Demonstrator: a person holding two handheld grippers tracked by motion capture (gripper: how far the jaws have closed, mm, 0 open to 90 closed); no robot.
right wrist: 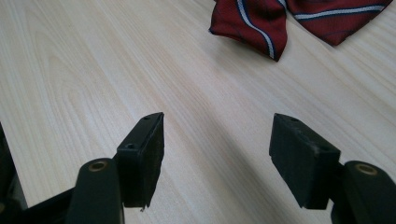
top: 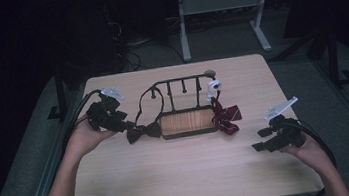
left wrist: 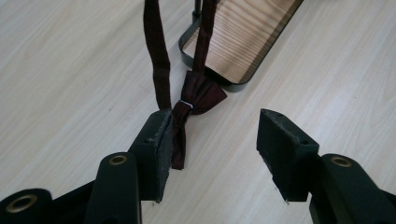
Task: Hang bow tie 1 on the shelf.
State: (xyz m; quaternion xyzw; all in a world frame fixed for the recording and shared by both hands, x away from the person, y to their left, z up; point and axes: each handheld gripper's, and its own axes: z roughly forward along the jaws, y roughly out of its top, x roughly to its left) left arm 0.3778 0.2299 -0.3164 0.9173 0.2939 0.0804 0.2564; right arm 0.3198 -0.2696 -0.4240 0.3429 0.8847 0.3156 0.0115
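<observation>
High view: a pale wooden desk (top: 186, 172) carrying a black rack (top: 181, 84) with a wood-grain base (top: 187, 122); a dark bow tie (top: 142, 131) lies at the base's left end, its strap (top: 148, 97) looped up to the rack, and a striped red bow tie (top: 226, 116) lies at the right end. Left gripper view: the left claw (left wrist: 212, 135) stands wide apart, its left pad touching the dark bow tie's near wing; nothing is clamped. Right gripper view: the right claw (right wrist: 217, 140) is likewise parted over bare desk, the striped tie cut off by the upper edge. The white item (top: 213, 88) on the rack is too small to identify.
</observation>
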